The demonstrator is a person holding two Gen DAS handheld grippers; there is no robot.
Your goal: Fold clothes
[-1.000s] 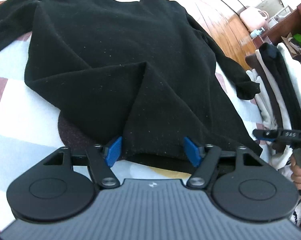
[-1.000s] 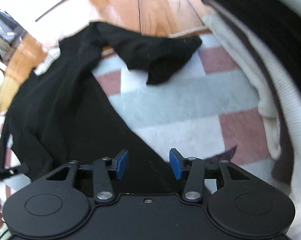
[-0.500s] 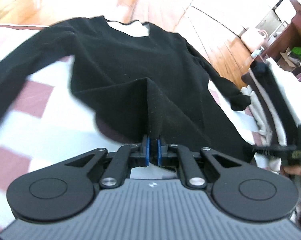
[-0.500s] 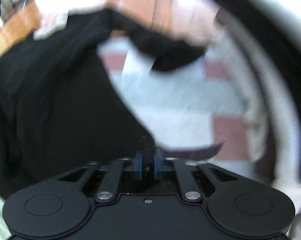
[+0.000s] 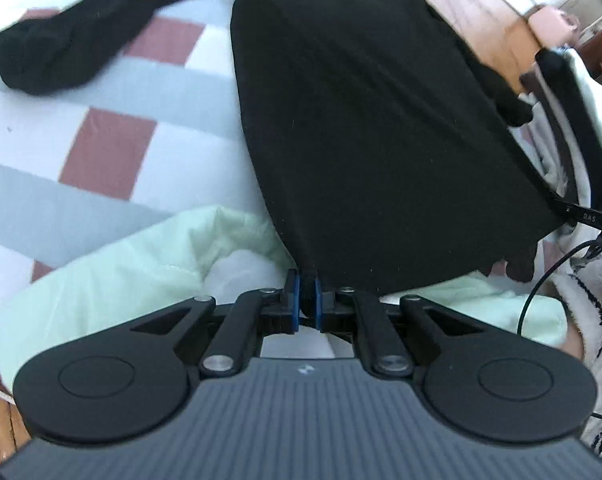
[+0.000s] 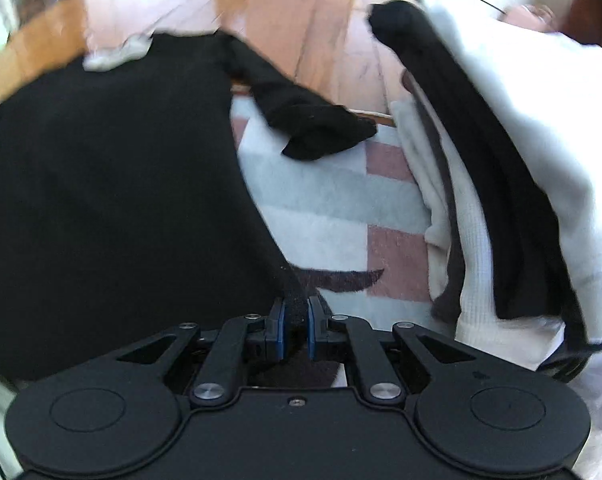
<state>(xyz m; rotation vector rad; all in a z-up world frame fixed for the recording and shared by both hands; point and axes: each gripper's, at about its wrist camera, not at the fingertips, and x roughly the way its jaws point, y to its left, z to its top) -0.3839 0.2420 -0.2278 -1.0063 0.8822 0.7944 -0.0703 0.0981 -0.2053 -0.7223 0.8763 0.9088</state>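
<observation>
a: start at the jaws. what has the left gripper (image 5: 306,295) got?

b: its jaws are clenched on the bottom hem of the black sweater (image 5: 365,128), with a thin fold of dark cloth between the blue pads.

a: and the right gripper (image 6: 294,325)?

b: the same; its jaws are pinched on another part of that hem, with black knit bunched between the pads.

a: where does the sweater lie from there?

b: it runs away from both grippers, its body spread over a checked blanket (image 5: 101,136) of grey, white and brick-red squares. in the left wrist view one sleeve (image 5: 73,36) stretches off to the left across the blanket. in the right wrist view the other sleeve (image 6: 301,116) bends out to the right, its cuff resting on the blanket.

a: anything under the hem?

b: a pale green quilt (image 5: 133,256) lies just beneath the left gripper, rumpled.

a: farther out?

b: a stack of folded clothes (image 6: 497,168), white and black, sits to the right of the sweater, near that cuff. a wooden floor (image 6: 301,20) shows beyond the blanket's far edge. both views are slightly blurred.
</observation>
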